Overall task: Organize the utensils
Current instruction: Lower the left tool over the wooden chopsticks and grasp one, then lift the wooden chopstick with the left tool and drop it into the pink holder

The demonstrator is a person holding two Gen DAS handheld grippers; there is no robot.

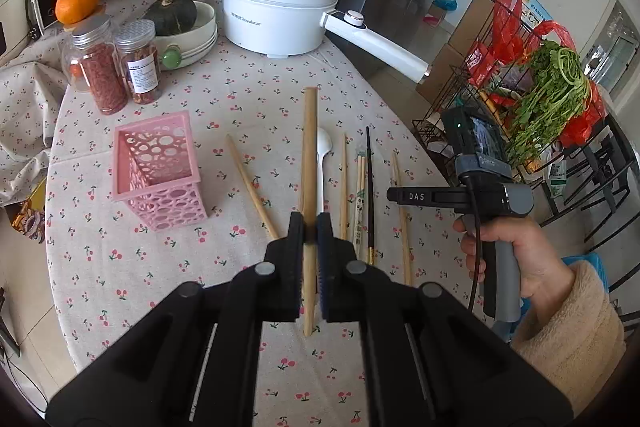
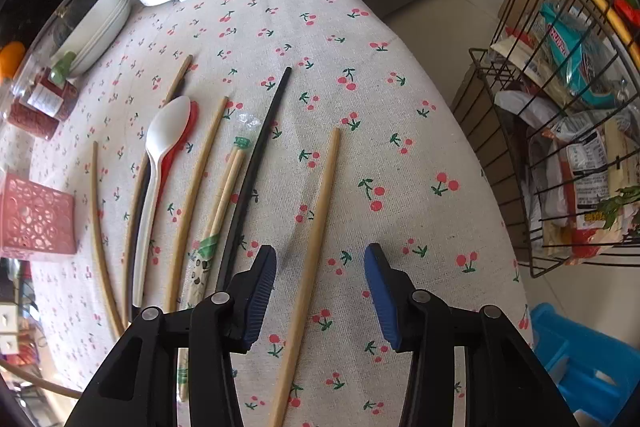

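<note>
Bamboo is what the left gripper [image 1: 310, 223] has: its pads are pinched on a single wooden chopstick [image 1: 309, 147], held clear above the cherry-print desk [image 1: 240, 75] with the stick running away from the camera. The pink perforated holder [image 1: 158, 171] stands upright and looks empty, to the left of that gripper and a little beyond it. So the step in hand seems to be carrying this chopstick to the holder; the next move calls for swinging left, tipping the stick more upright and lowering one end into the open top before letting go.

The right gripper [image 2: 320, 291] points down at the desk, its jaws spread either side of another bamboo chopstick [image 2: 316, 227] that lies flat between them, pads not touching it. It needs to sink a little and pinch. A black chopstick [image 2: 252, 175], a white spoon [image 2: 160, 163] and more sticks lie just to the left.
</note>
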